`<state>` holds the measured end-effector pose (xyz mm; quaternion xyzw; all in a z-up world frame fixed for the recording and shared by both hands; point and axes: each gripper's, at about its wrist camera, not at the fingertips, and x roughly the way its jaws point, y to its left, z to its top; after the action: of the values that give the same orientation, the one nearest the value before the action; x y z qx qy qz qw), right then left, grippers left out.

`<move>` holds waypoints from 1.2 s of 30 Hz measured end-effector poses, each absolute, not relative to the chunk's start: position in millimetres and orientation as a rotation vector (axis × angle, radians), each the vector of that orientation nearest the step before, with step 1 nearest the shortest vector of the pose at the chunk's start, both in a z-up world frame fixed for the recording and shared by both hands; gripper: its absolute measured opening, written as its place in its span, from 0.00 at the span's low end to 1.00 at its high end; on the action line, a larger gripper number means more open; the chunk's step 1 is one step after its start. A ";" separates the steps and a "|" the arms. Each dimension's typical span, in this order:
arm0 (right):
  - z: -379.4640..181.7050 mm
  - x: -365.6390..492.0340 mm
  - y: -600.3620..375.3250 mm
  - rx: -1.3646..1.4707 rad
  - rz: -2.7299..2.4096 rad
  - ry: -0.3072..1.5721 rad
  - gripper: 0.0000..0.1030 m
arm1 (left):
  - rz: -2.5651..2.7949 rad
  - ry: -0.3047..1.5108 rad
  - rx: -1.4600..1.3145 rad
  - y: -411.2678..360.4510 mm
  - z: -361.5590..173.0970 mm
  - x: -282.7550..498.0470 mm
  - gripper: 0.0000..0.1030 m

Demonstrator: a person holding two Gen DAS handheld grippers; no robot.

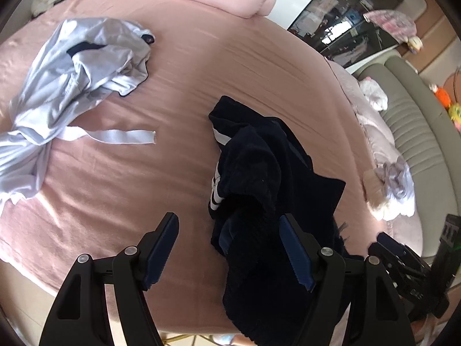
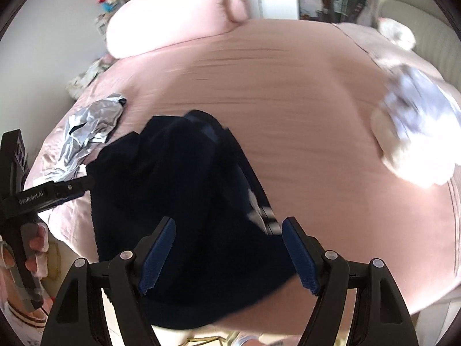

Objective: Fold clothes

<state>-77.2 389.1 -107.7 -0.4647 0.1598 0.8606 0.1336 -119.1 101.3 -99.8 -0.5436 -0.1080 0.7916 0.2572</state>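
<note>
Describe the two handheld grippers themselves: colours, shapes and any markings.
Both the left gripper and the right gripper have matte black angular linkage arms with silver round pivot bolts, tipped by blue ribbed pads. Seen from the right wrist view, the left gripper's black body carries white "GenRobot.AI" lettering.

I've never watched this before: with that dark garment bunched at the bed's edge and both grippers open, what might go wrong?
The dark garment hangs partly over the bed edge; a loose pinch could let it slide off. It is crumpled, so the left gripper or right gripper might catch several layers instead of one hem. The right wrist view is blurred, so aim may be off.
</note>
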 end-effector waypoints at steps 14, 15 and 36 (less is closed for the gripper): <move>-156.9 -114.0 431.1 -1.469 2.463 0.639 0.74 | 2.062 -0.264 -1.593 119.7 -131.4 -109.6 0.68; -160.8 -116.2 434.3 -1.477 2.459 0.654 0.74 | 2.055 -0.270 -1.602 120.1 -133.9 -108.9 0.68; -193.9 -84.2 459.5 -1.413 2.503 1.122 0.60 | 2.042 -0.149 -1.535 156.9 -141.8 -65.5 0.65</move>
<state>-84.2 459.5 -193.9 -0.4576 0.3636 0.8109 0.0280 -65.5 156.9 -141.8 -0.5746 -0.0558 0.7644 0.2871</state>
